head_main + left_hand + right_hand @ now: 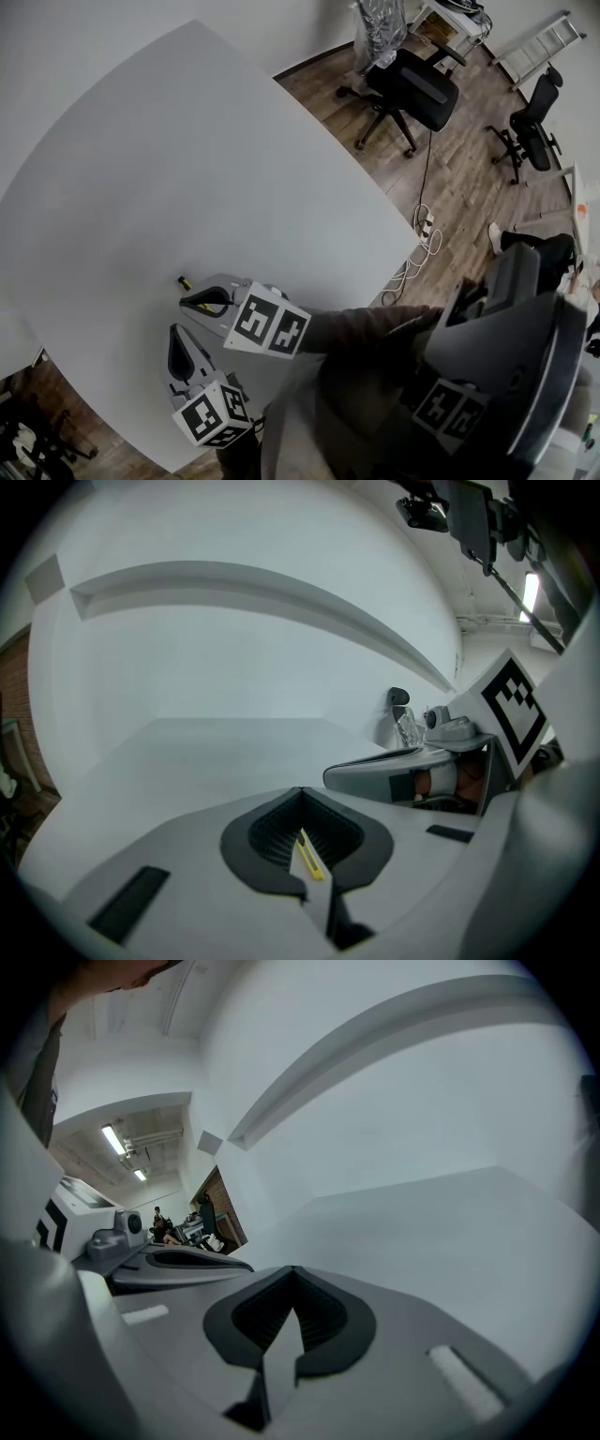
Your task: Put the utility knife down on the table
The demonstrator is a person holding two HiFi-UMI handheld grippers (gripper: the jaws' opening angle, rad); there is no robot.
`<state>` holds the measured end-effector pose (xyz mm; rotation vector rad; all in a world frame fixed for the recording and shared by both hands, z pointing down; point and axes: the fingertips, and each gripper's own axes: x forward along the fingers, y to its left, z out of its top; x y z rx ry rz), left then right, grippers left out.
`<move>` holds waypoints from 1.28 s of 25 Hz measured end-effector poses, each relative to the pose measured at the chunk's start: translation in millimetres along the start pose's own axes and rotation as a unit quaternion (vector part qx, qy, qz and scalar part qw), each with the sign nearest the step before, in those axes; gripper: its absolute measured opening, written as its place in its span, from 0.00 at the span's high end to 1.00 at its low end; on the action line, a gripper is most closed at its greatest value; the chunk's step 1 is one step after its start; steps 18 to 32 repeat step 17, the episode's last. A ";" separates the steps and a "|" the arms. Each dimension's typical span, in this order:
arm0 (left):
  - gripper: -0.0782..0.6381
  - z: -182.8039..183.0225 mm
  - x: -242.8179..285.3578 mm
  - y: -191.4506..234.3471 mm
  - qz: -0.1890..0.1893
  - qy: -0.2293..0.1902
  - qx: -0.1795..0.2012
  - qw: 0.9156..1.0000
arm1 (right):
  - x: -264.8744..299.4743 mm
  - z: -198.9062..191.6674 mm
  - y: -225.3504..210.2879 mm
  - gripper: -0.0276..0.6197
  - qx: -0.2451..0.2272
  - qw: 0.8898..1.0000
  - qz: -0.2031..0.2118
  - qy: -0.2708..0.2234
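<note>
Where the left gripper view looks along its own jaws, we see the left hand-held gripper (298,817) closed on the utility knife (309,857). The knife shows as a narrow yellow strip, edge-on, pinched between the dark ribbed pads (267,836). The knife is thus in that grip, over the white table (187,141), and we cannot tell whether any part of it touches the surface.

In the right gripper view, the right hand-held gripper (292,1309) has its jaws together with nothing between them. The left one lies just beside it, on its left.

From the head view, both sit over the near part of the table, close to its edge, with their marker cubes towards us and their jaws pointing away. A dark sleeve (366,328) reaches in to the right one. Just past the front of the right one, a small yellow and black tip (185,282) shows against the table. We cannot tell from here whether it belongs to the knife.

Beyond the table's far edge is a wooden floor (459,178) with two black office chairs (412,89). A white cable with a power strip (424,227) lies near the table's corner.
</note>
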<state>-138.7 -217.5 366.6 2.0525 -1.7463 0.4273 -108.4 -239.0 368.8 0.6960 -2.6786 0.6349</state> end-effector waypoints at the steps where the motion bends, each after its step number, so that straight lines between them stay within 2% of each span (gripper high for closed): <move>1: 0.89 -1.3 -1.4 -1.8 0.001 0.000 0.000 1.000 | -2.0 -1.3 0.6 0.96 0.000 1.000 0.001 0.000; 11: 0.89 -17.1 -7.2 -3.3 0.001 -0.001 -0.002 1.000 | -3.8 -16.5 6.3 0.95 -0.002 1.000 0.001 0.002; 17: 0.89 -6.6 -8.7 -9.9 0.000 -0.001 -0.005 1.000 | -11.5 -6.4 4.7 0.96 -0.003 1.000 -0.001 0.003; 32: 0.89 -6.6 -8.7 -9.9 0.000 -0.001 -0.005 1.000 | -11.5 -6.4 4.7 0.96 -0.003 1.000 -0.001 0.003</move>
